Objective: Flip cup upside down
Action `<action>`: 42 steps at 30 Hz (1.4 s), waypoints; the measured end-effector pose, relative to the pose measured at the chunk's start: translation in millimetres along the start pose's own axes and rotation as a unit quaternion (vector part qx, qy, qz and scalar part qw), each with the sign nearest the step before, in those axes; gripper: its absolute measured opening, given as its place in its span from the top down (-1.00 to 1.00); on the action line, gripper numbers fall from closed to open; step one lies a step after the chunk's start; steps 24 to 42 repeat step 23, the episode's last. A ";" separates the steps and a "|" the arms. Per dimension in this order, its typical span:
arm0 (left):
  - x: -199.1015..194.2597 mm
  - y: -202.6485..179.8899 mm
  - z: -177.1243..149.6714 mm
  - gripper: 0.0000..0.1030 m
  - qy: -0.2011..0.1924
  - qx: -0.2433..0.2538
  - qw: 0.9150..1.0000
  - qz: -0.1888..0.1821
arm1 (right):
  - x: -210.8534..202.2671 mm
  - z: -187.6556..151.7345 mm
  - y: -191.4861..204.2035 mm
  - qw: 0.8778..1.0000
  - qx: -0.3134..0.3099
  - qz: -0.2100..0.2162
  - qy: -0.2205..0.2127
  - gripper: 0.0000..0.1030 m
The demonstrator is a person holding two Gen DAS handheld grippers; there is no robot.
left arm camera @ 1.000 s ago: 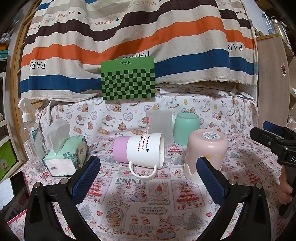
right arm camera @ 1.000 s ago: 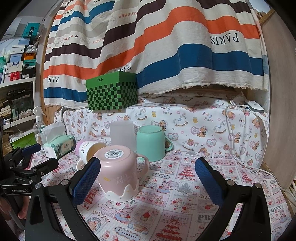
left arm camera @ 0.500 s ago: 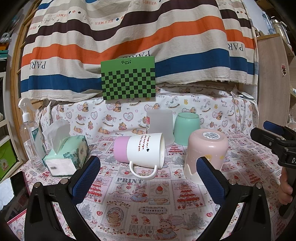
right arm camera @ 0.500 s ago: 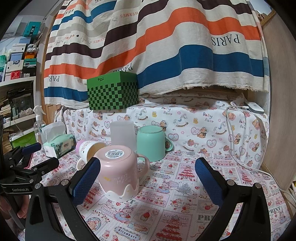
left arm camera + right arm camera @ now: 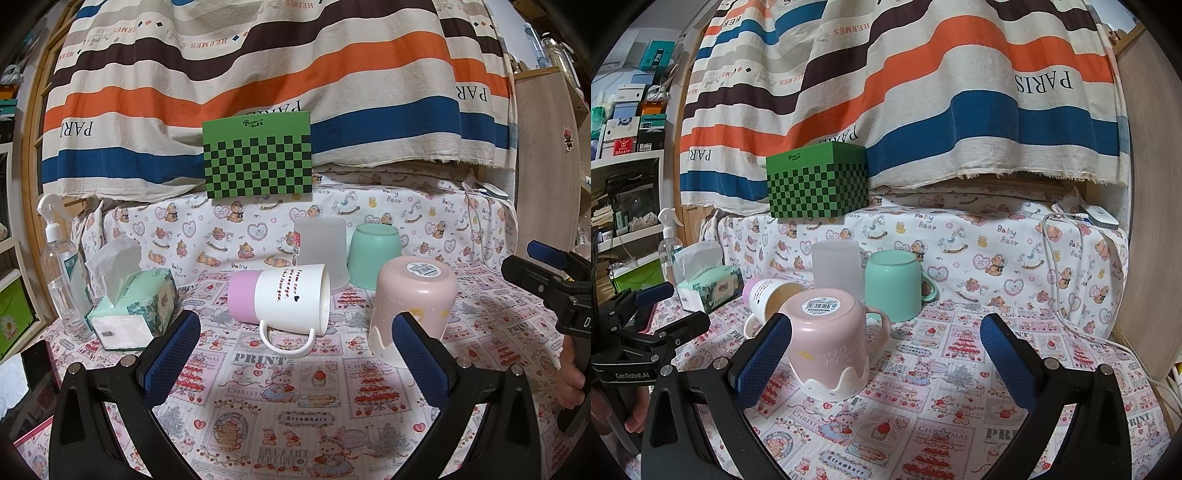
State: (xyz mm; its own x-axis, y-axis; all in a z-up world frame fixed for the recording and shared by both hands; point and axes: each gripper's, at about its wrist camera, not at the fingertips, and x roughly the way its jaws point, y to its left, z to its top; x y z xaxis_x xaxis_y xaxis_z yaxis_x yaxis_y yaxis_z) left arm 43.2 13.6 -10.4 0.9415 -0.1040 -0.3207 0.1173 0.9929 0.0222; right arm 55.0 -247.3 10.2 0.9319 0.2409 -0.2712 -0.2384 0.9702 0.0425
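Observation:
A white mug with a pink base [image 5: 280, 297] lies on its side on the patterned tablecloth, mouth to the right, handle toward me; the right wrist view shows its open mouth [image 5: 775, 295]. A pink cup [image 5: 412, 306] stands upside down to its right, also in the right wrist view [image 5: 829, 339]. My left gripper [image 5: 295, 354] is open and empty, a little in front of the lying mug. My right gripper [image 5: 884, 358] is open and empty, with the pink cup by its left finger.
A frosted cup [image 5: 321, 247] and a mint green cup [image 5: 373, 258] stand upside down behind. A tissue box [image 5: 129, 314] and spray bottle [image 5: 62, 280] are at the left. A green checkered box [image 5: 258, 158] sits on the raised ledge behind. A white cable [image 5: 1067, 288] hangs at the right.

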 end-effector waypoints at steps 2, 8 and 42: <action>-0.2 0.6 -0.2 -1.00 0.000 0.000 1.000 0.000 | -0.1 0.0 0.3 1.000 0.000 0.000 0.000 -1.00; 0.1 0.2 0.1 -1.00 0.000 0.000 1.000 0.000 | 0.1 0.3 0.5 1.000 -0.004 0.000 -0.001 -1.00; 0.7 1.2 -0.1 -1.00 0.001 0.000 1.000 0.001 | -0.6 0.1 2.5 1.000 -0.005 0.000 -0.001 -1.00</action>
